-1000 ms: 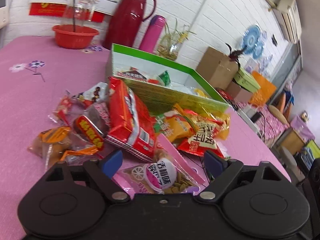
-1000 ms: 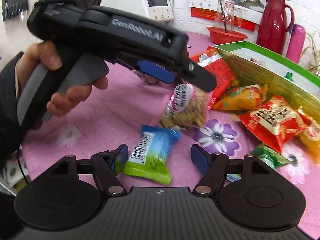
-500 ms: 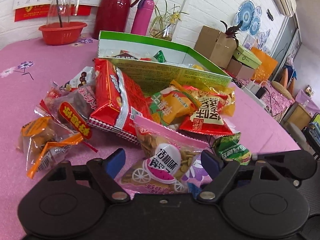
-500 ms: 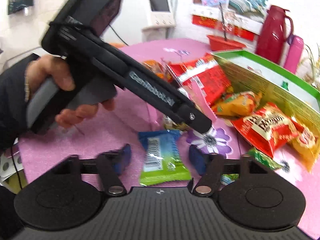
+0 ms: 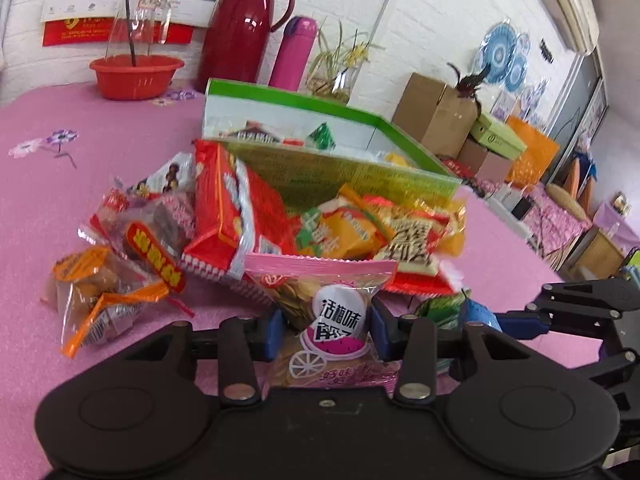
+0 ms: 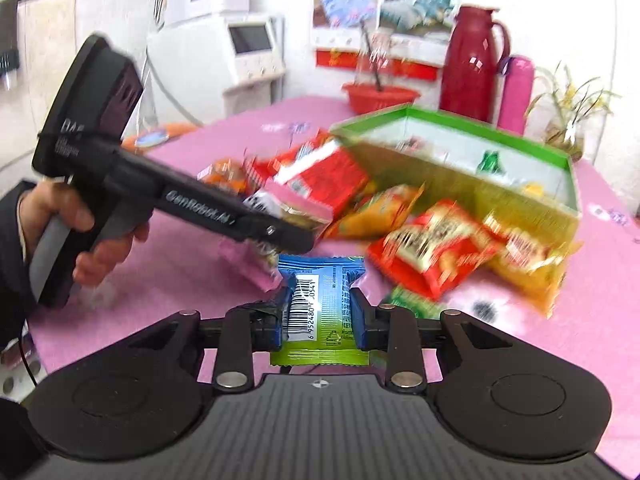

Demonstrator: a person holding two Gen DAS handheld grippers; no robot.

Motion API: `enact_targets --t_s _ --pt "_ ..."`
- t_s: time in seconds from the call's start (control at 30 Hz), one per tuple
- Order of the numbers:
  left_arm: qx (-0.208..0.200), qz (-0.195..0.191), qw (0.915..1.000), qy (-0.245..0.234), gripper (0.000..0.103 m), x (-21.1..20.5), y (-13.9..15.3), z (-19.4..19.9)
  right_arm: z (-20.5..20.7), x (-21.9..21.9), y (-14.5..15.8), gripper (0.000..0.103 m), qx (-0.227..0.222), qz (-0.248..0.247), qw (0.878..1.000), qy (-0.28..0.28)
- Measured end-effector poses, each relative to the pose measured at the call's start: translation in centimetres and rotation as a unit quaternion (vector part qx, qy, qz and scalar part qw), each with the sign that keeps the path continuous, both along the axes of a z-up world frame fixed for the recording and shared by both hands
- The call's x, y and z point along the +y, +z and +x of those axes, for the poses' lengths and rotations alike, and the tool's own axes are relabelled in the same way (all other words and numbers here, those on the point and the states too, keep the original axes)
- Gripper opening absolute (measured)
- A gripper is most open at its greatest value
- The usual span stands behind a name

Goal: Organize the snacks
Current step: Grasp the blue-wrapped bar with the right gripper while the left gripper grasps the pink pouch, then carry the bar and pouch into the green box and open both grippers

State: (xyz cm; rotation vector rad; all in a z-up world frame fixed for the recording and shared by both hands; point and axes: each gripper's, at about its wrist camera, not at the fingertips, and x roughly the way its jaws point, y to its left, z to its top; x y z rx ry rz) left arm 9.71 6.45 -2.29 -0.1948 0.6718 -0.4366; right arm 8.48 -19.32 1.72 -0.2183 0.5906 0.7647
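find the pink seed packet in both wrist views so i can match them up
Left wrist: the pink seed packet sits bottom centre, between the closing left gripper pads.
Right wrist: the packet is left of centre, at the tip of the left gripper.
Shared landmark: the green box behind the snack pile.

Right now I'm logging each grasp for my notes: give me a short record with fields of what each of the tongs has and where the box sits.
left tongs: closing on the pink seed packet, pads at its sides
right tongs: closing on the blue-green wrapped snack, barcode facing up
green box: open, behind the loose pile, a few snacks already inside
loose pile: red, orange and yellow packets on the pink tablecloth
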Motion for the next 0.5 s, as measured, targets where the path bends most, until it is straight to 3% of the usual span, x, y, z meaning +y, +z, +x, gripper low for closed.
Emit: enact_targets --t_s 0.23,0.5 --pt "-0.054 -0.016 0.9984 0.004 0.029 -0.5 4.6 0.8 2.4 -0.3 2.6 0.052 -0.056 0.008 0.998 -0.025" --pt "-0.084 -0.023 0.995 0.049 0.029 -0.8 7.7 5.4 8.3 -0.8 4.7 0.052 -0.098 0.024 0.99 -0.095"
